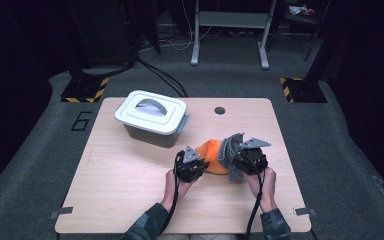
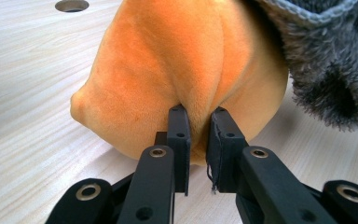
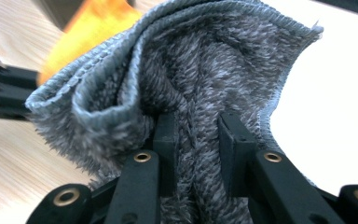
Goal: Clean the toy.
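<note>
Pinching orange plush (image 2: 177, 70) with left hand-held gripper (image 2: 198, 135), right hand-held gripper (image 3: 198, 140) clamping grey cloth (image 3: 191, 60)

The high view is soft and low in detail; the tabletop (image 1: 130, 190) is evenly lit from overhead while the room toward 9 and 3 o'clock sinks into near-black; the right gripper view blows out white at 3 o'clock, and its orange cloth (image 3: 86, 32) at 11 o'clock blurs; the left gripper view stays sharp, with soft shadows.

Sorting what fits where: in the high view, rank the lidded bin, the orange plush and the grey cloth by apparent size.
1. lidded bin, clearly largest.
2. and 3. orange plush and grey cloth: look alike, both partly covered, so unranked.
</note>
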